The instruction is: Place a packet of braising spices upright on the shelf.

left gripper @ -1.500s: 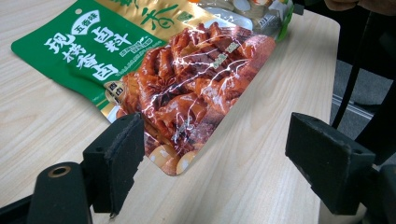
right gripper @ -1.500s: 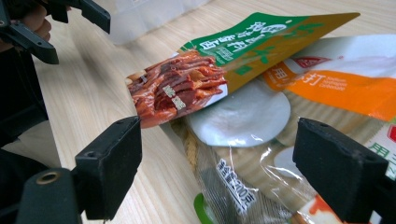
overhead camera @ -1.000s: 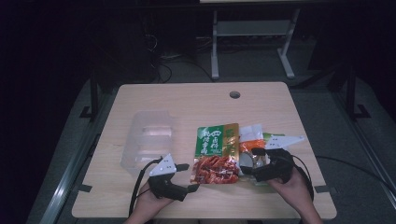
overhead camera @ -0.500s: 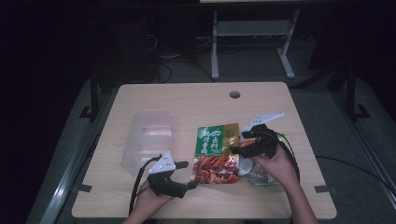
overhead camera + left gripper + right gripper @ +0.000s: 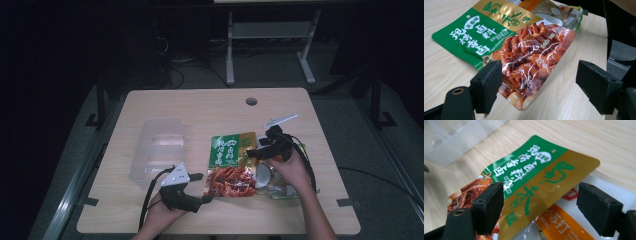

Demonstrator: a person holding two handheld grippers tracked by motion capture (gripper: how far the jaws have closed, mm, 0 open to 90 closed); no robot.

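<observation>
**Two grippers at a seasoning pouch near the table's front edge**

In the high view, a green-and-gold seasoning pouch (image 5: 231,165) is seen lying flat near the front edge of the wooden table (image 5: 200,107), right of centre. A clear plastic container (image 5: 156,150) stands towards the left edge. The left gripper (image 5: 206,187) is held at the pouch's near left corner; the right gripper (image 5: 251,151) is poised over its far right corner.

In the left gripper view, the jaws are spread wide, nothing gripped, with the pouch's red end between them.

In the right gripper view, the jaws have just been closing slightly yet stand wide apart, ungripping, above the pouch's gold end. An orange-and-white packet (image 5: 564,225) is partly covered by the pouch.
</observation>
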